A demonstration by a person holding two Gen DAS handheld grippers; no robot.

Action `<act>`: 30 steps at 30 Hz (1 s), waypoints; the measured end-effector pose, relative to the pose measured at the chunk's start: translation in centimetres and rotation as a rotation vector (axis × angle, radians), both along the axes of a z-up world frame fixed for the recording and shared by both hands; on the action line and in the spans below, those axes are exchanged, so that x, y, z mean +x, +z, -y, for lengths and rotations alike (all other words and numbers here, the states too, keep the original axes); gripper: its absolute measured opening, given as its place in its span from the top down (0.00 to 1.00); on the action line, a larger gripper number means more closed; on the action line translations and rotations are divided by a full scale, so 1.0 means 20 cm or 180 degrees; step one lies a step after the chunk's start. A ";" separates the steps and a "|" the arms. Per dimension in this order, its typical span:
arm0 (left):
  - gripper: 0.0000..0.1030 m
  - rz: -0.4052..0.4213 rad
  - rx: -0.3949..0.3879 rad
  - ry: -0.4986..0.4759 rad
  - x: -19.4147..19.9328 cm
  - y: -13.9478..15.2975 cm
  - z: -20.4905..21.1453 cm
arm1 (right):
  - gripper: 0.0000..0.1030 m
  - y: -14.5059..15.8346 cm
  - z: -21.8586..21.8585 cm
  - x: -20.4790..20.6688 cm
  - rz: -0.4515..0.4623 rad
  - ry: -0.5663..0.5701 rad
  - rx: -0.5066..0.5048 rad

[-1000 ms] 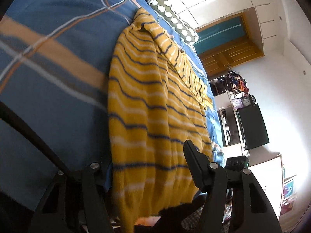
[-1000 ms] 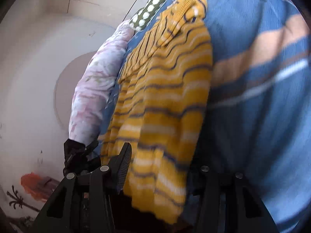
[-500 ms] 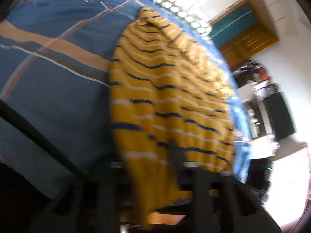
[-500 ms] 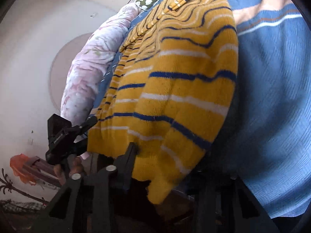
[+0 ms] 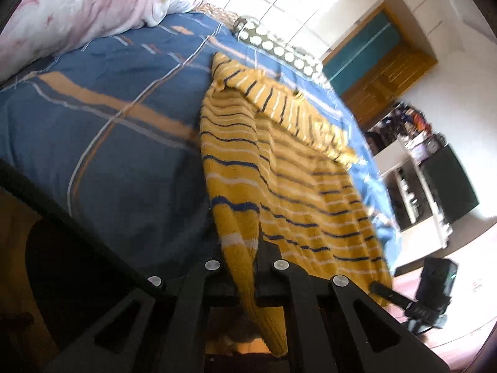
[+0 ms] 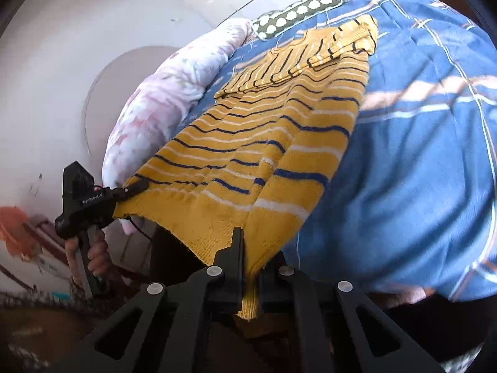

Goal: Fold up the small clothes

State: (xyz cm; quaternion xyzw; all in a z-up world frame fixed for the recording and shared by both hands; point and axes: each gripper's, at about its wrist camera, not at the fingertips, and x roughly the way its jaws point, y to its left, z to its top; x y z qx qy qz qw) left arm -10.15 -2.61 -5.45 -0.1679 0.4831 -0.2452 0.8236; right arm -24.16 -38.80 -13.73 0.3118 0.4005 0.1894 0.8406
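Observation:
A yellow sweater with navy and white stripes (image 5: 279,168) lies lengthwise on a blue plaid bed cover (image 5: 102,143), its sleeves folded across the far end. My left gripper (image 5: 245,267) is shut on one corner of the near hem and lifts it off the bed. My right gripper (image 6: 251,261) is shut on the other hem corner of the sweater (image 6: 257,155). The left gripper also shows in the right wrist view (image 6: 133,186), pinching its corner, and the right gripper shows in the left wrist view (image 5: 382,289).
A pink floral duvet (image 5: 77,9) is bunched along one side of the bed. A green polka-dot pillow (image 6: 298,12) lies at the head. A white shelf unit with a dark screen (image 5: 447,180) stands beside the bed. The bed's near edge (image 5: 46,205) is below my grippers.
Both grippers have closed on the hem corners and raised them. The near end of the sweater now hangs up off the bed between the two grippers.

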 end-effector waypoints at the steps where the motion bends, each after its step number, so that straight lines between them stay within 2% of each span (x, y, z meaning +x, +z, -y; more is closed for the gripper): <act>1: 0.96 -0.0058 0.0056 -0.0008 0.00 -0.04 0.00 | 0.93 -0.02 0.01 -0.01 -0.0025 -0.0008 0.0013; 3: 0.96 -0.0167 0.0099 0.0001 0.03 -0.09 0.02 | 0.93 -0.05 0.03 0.01 -0.0071 -0.0007 0.0075; 5: 0.96 -0.0170 0.0095 -0.0011 0.07 -0.08 0.01 | 0.93 -0.04 0.03 0.05 -0.0054 0.0009 0.0036; 10: 0.96 0.0205 0.0207 -0.0050 0.27 0.10 0.09 | 0.93 0.14 0.09 0.24 0.0261 0.0009 -0.0165; 14: 0.96 0.0358 0.0304 -0.0004 0.67 0.25 0.26 | 0.93 0.37 0.18 0.53 0.0544 -0.0176 -0.0446; 17: 0.96 0.0373 0.0503 0.0022 0.98 0.30 0.40 | 0.93 0.49 0.26 0.80 0.0602 -0.0333 -0.0602; 19: 0.96 0.0306 0.0541 0.0061 1.19 0.30 0.48 | 0.93 0.52 0.31 0.97 0.0569 -0.0444 -0.0740; 23: 0.95 0.0111 0.0631 0.0196 1.49 0.17 0.59 | 0.93 0.44 0.41 1.28 0.0322 -0.0603 -0.0781; 28: 0.94 -0.0001 0.0845 0.0160 1.67 -0.01 0.71 | 0.93 0.26 0.51 1.57 0.0006 -0.0694 -0.0768; 30: 0.92 -0.0060 0.0791 0.0159 1.74 -0.06 0.72 | 0.92 0.19 0.57 1.68 -0.0120 -0.0742 -0.0649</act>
